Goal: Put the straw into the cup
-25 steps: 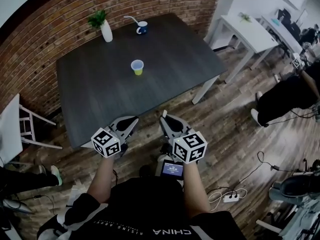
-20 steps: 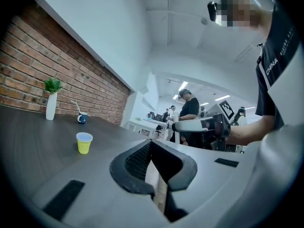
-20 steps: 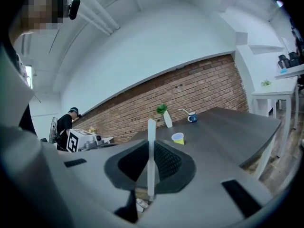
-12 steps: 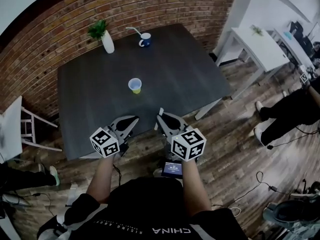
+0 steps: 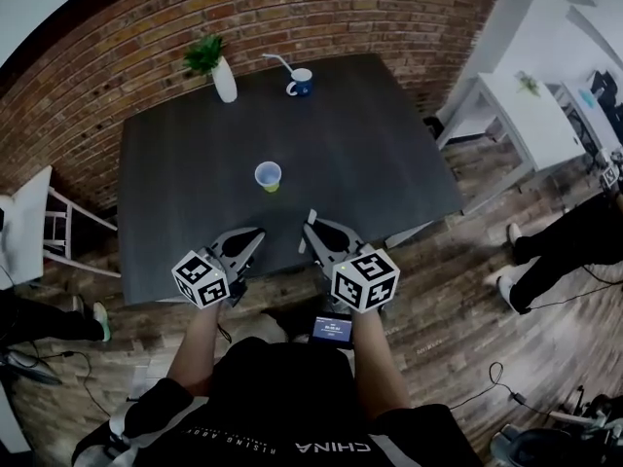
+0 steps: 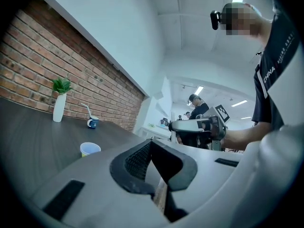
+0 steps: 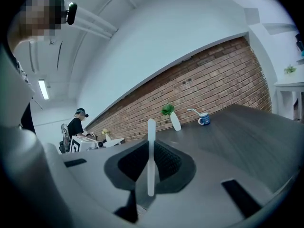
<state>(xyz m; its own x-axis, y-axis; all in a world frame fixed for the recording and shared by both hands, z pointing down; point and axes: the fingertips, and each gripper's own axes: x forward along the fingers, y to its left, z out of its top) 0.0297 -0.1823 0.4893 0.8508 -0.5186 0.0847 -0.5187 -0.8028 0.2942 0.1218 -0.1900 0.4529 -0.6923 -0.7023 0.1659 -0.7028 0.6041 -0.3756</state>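
Two grippers sit at the near edge of the table (image 5: 175,163) in the head view. The cup (image 5: 268,175) stands mid-table, well ahead.

Left gripper view: the left gripper (image 6: 151,145) is pressed together and empty, probably just idle.

Right gripper view: the right gripper (image 7: 150,148) pinches the straw (image 7: 151,132) upright, its free end likely kept clear for the cup.

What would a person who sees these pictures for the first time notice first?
The right gripper, at the near edge of the dark table, is shut on a white straw. A small cup stands at the table's middle, and a brick wall rises behind.
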